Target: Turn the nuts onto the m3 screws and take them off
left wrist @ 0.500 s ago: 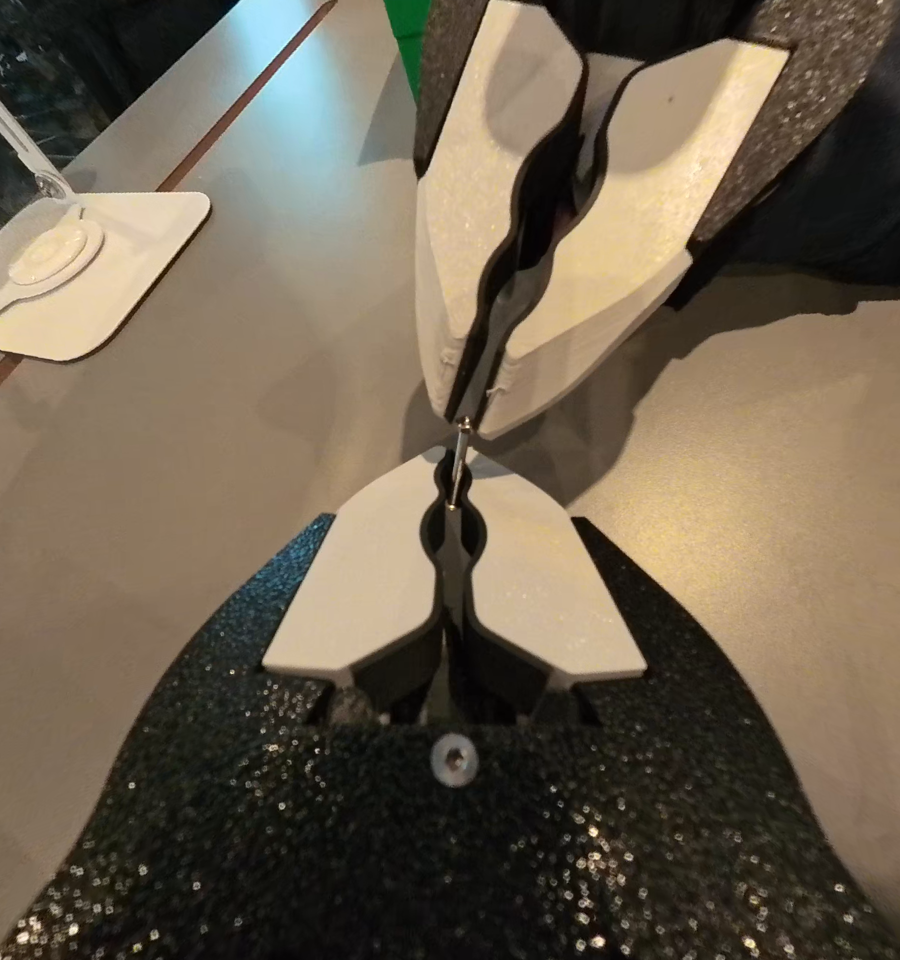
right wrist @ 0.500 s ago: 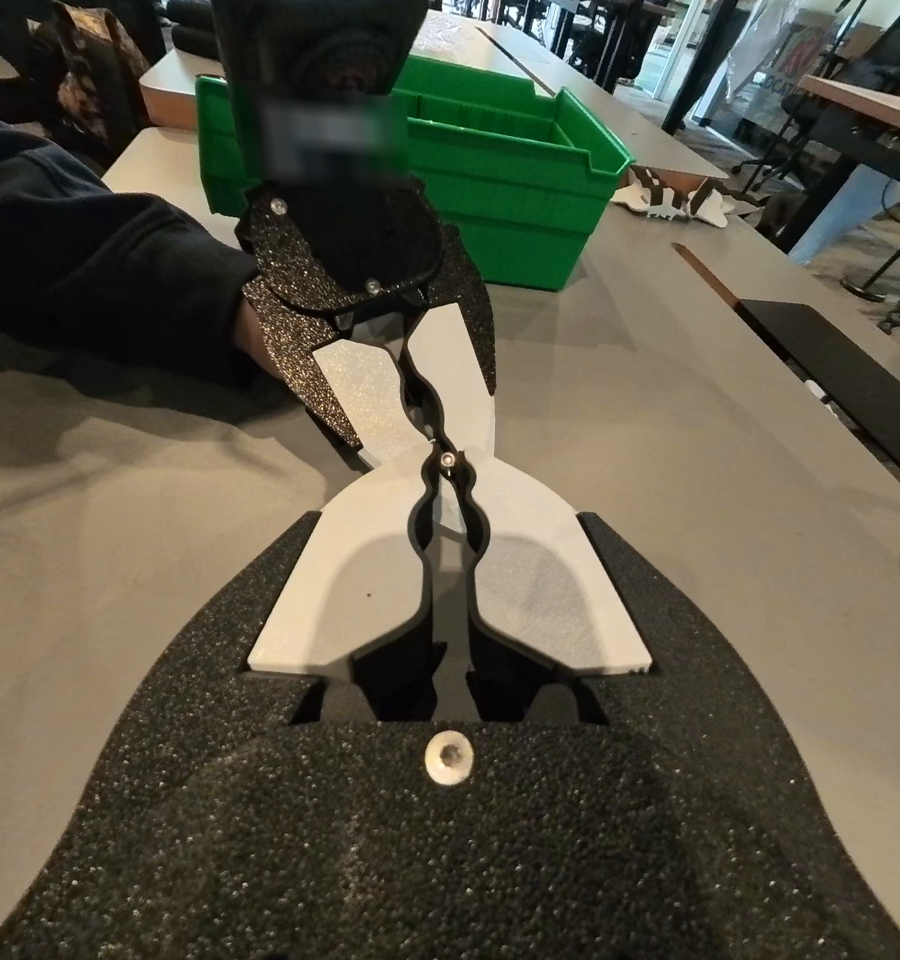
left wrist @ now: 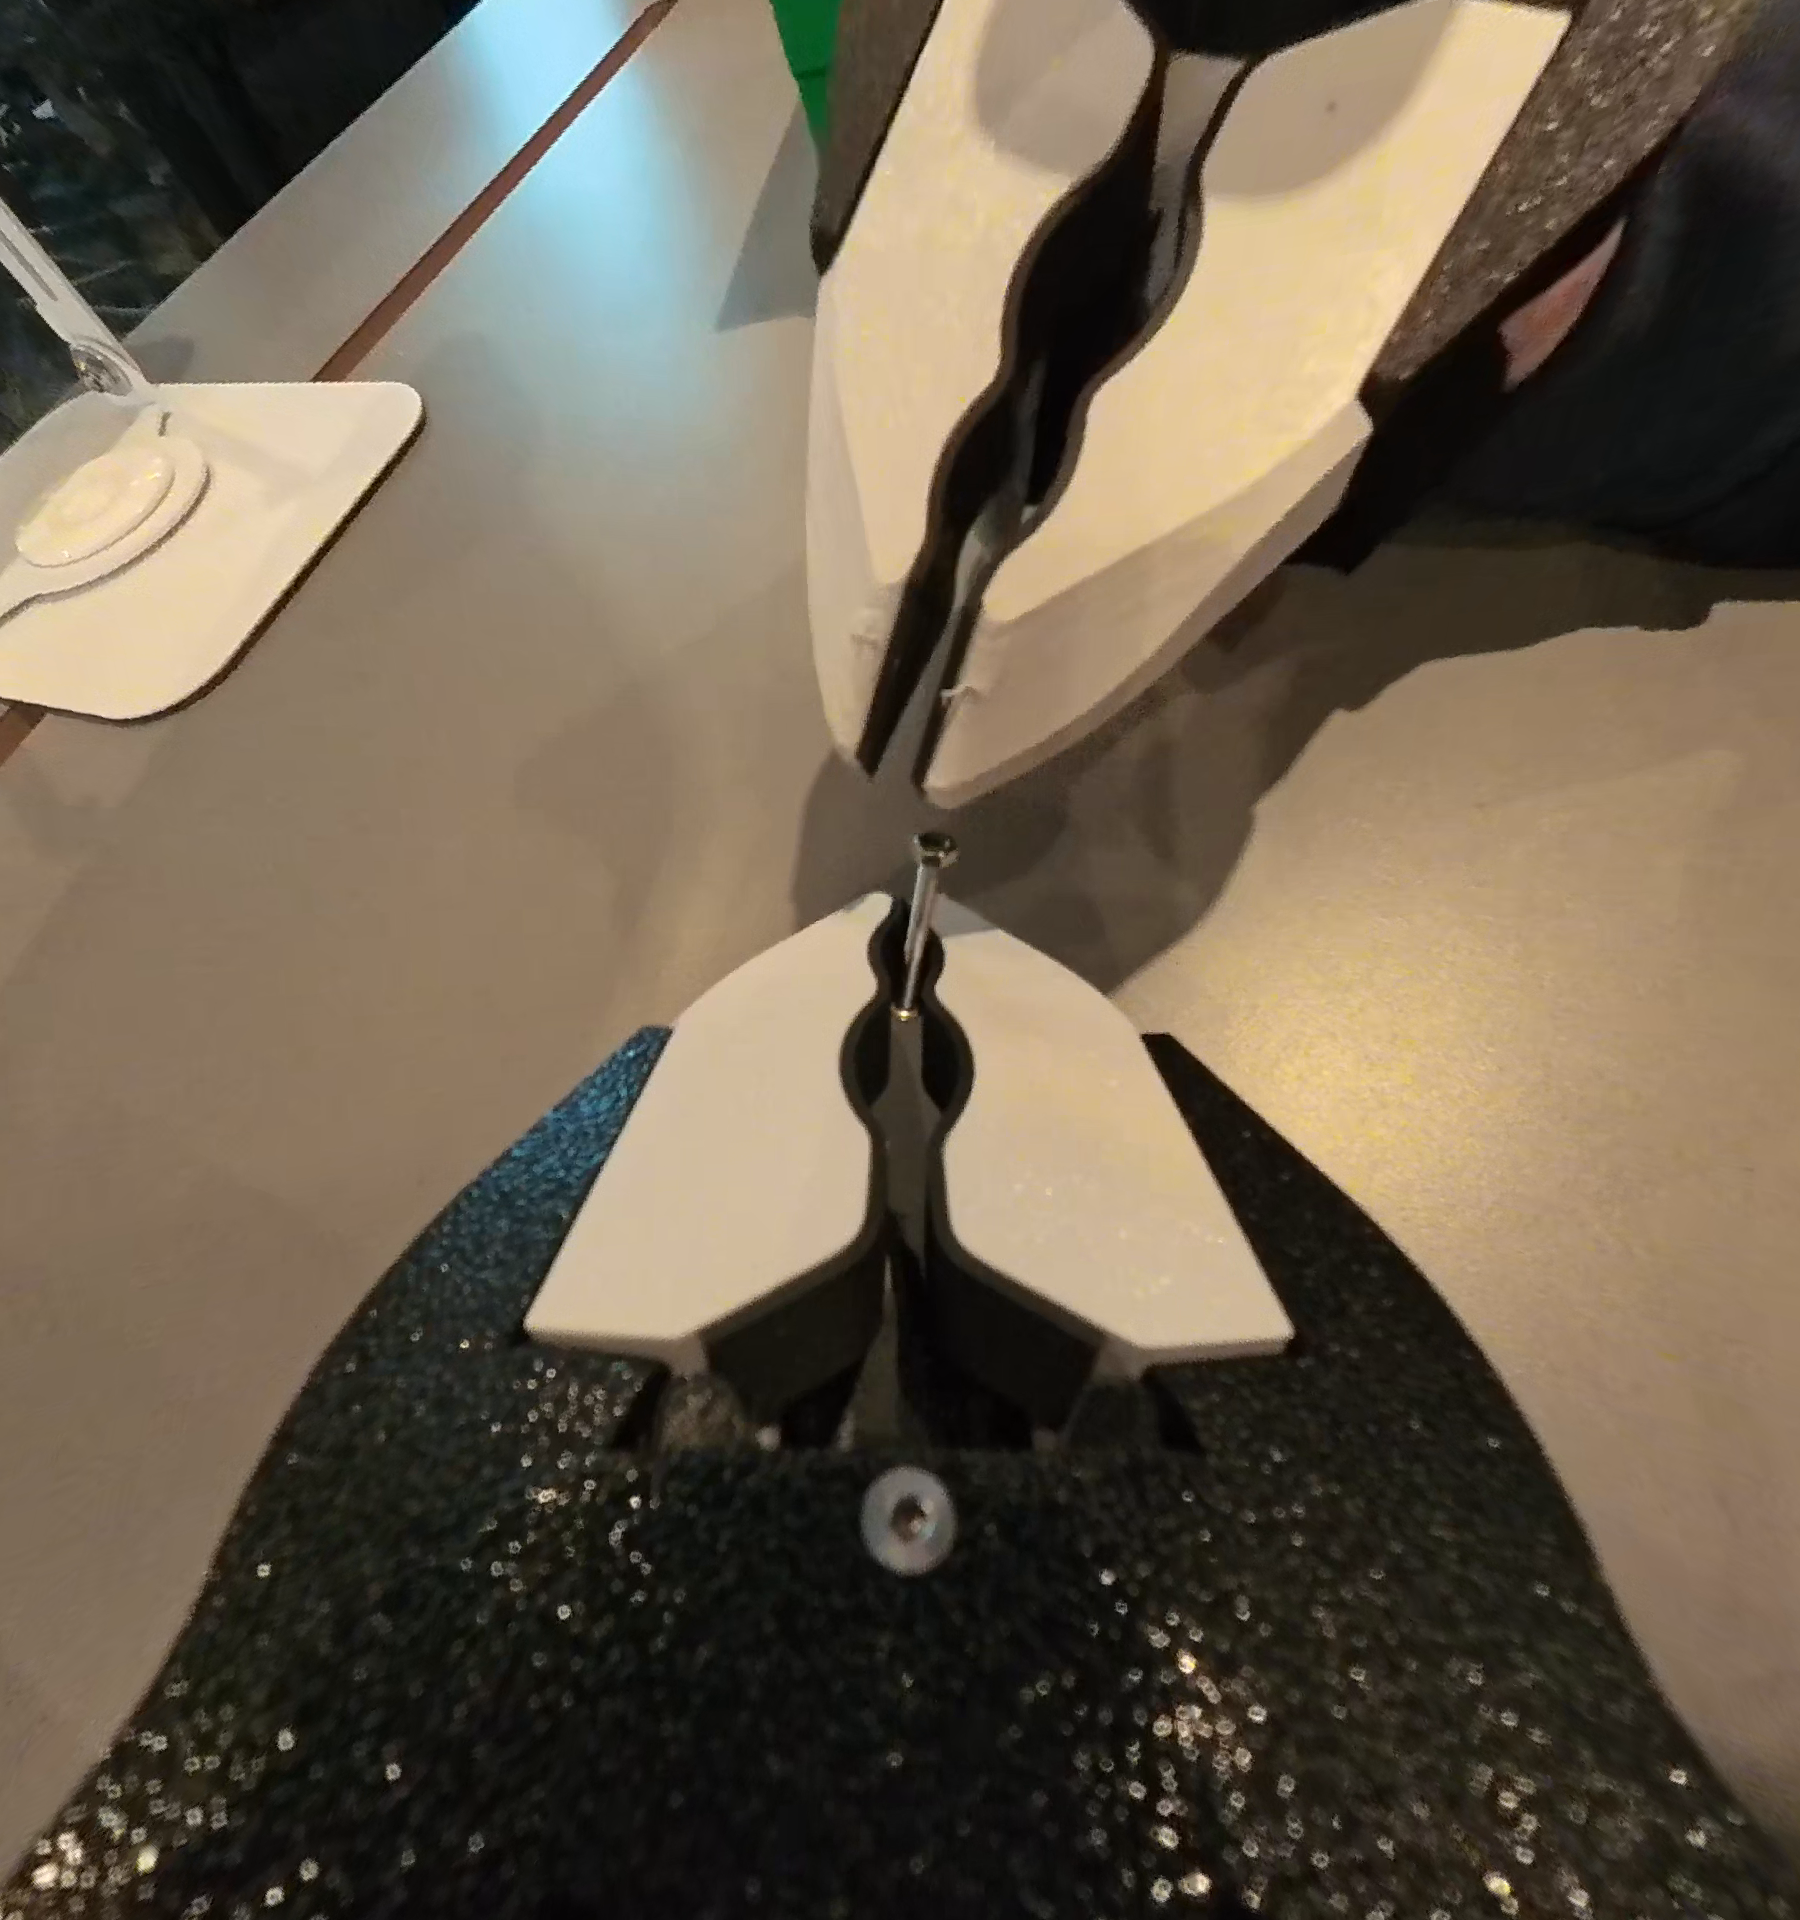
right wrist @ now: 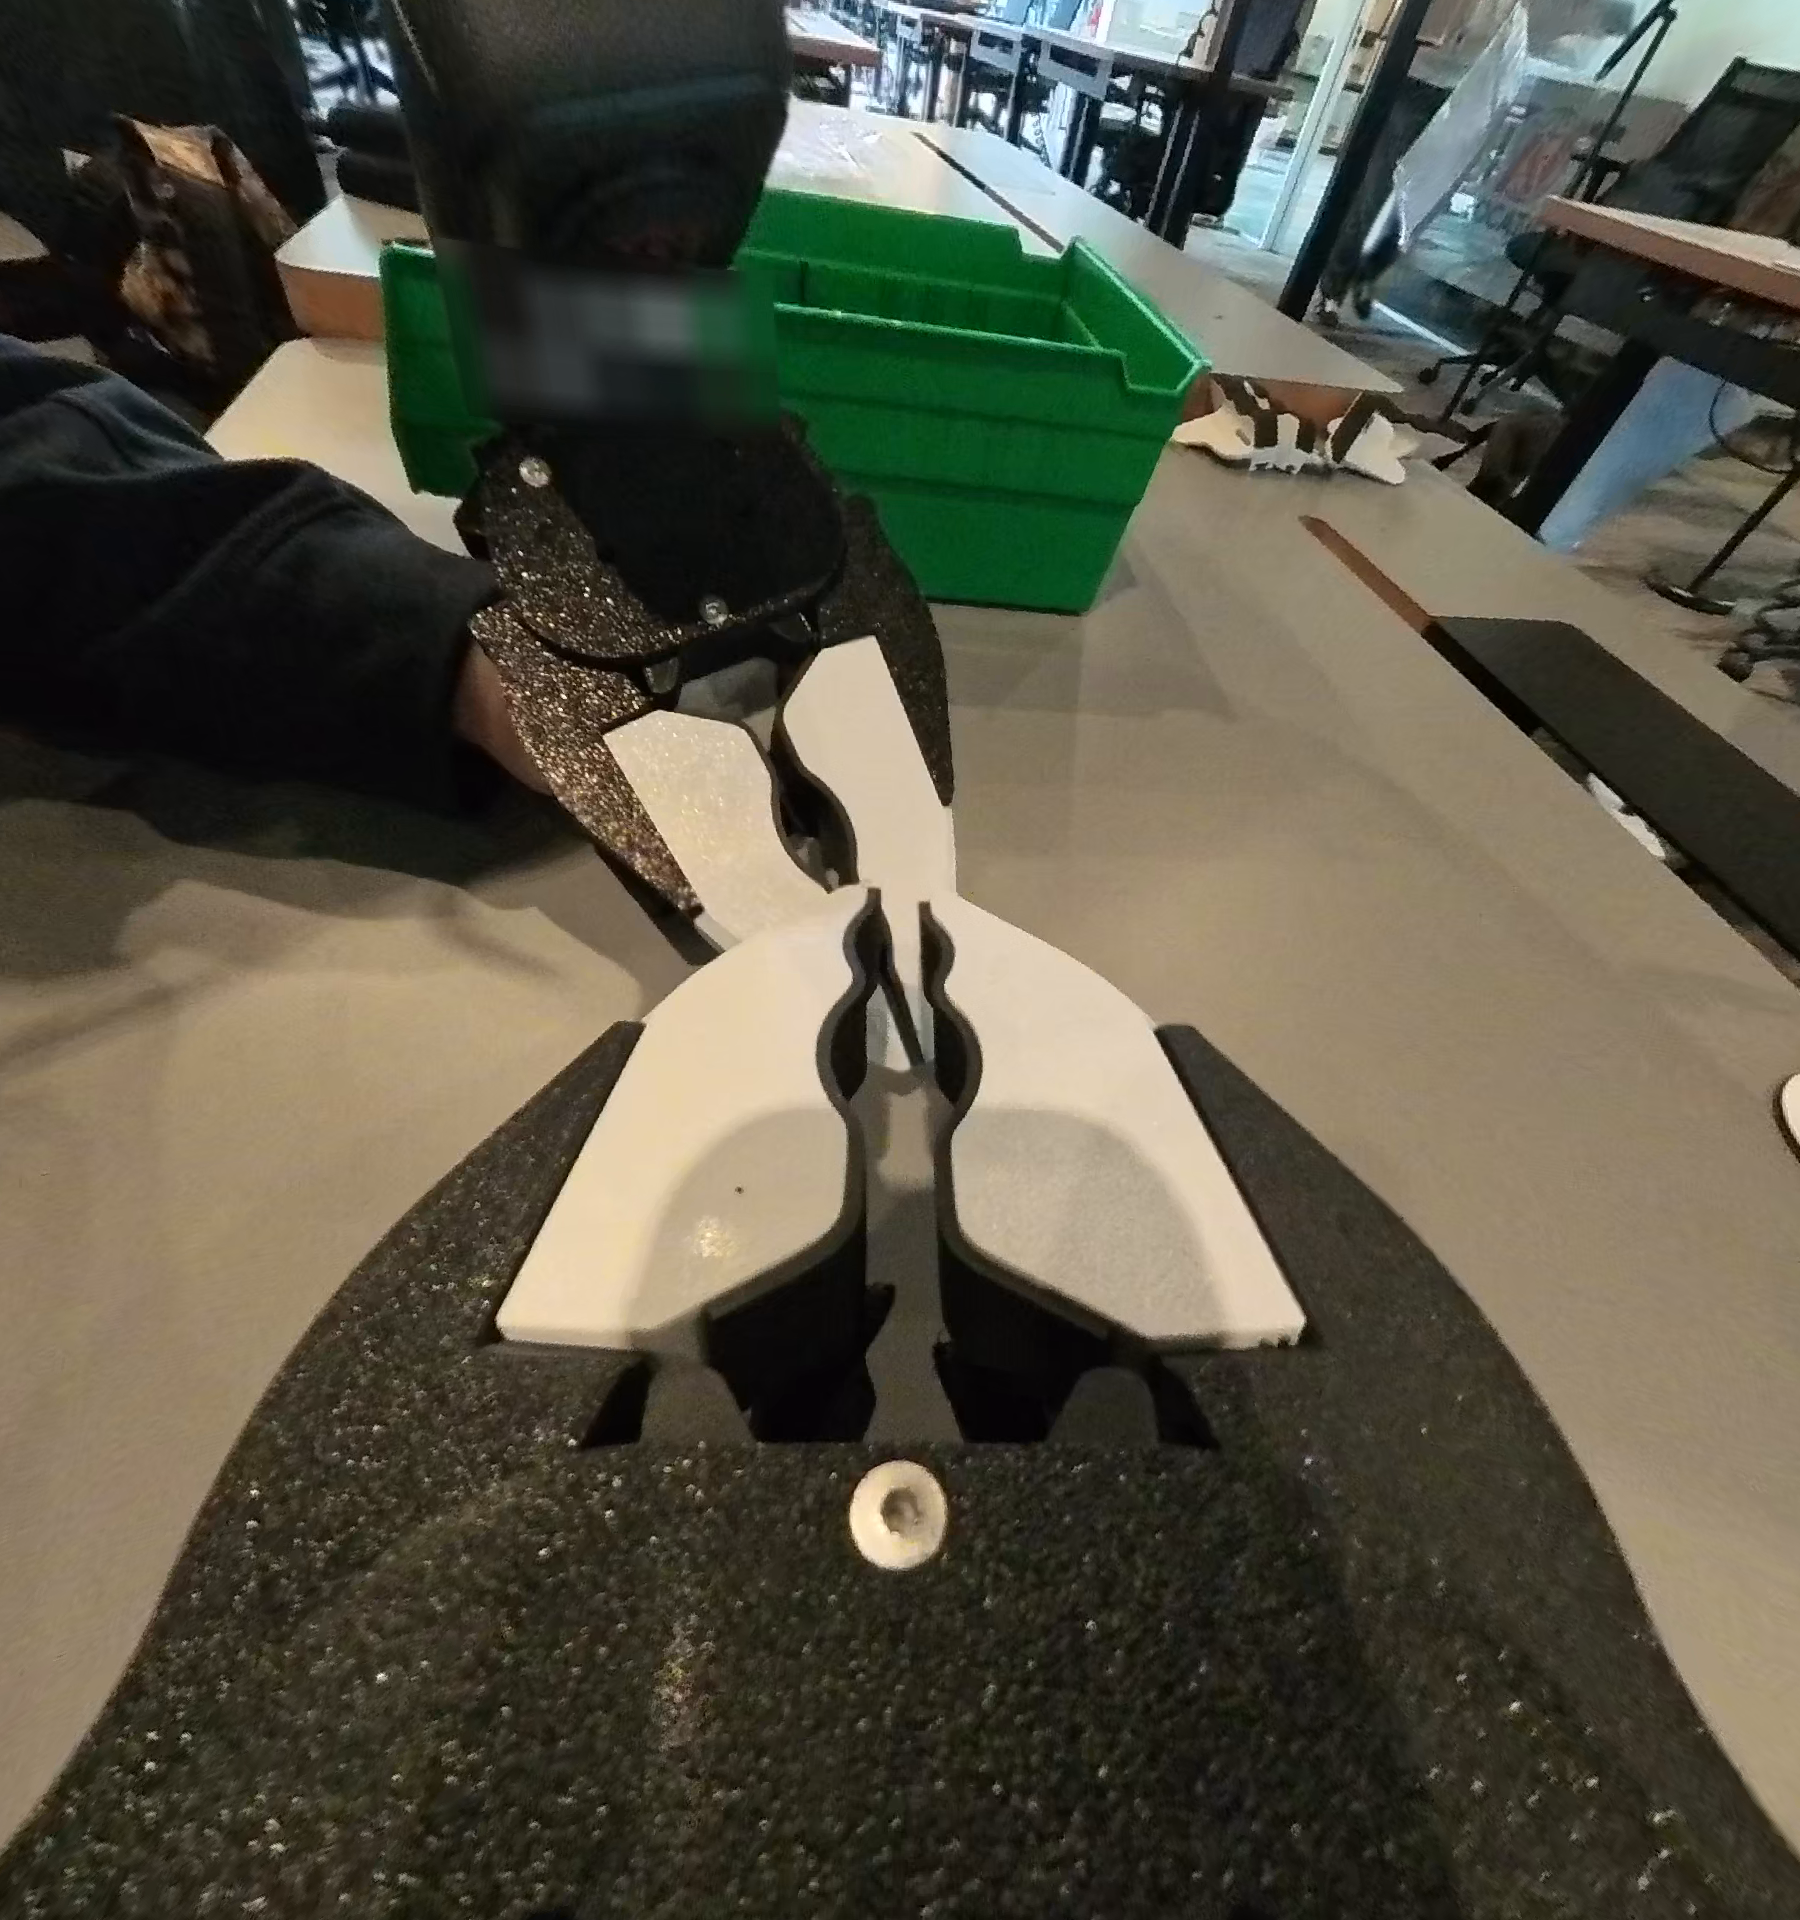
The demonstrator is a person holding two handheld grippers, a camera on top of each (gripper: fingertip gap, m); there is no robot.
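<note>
In the left wrist view my left gripper is shut on a thin metal m3 screw. The screw sticks out past the fingertips and carries a small nut at its far end. My right gripper hangs just above that nut, its jaws slightly apart and not touching it. In the right wrist view my right gripper is open with nothing between its pads. Through the gap I see the left gripper's white fingers and a thin dark line of the screw.
A green bin stands at the back of the grey table. A white flat base with a stand lies at the left. A black strip lies at the right. A dark sleeve holds the left gripper.
The right gripper was shut on the nut at the screw's end. It has opened and drawn back from it. The left gripper still holds the screw.
</note>
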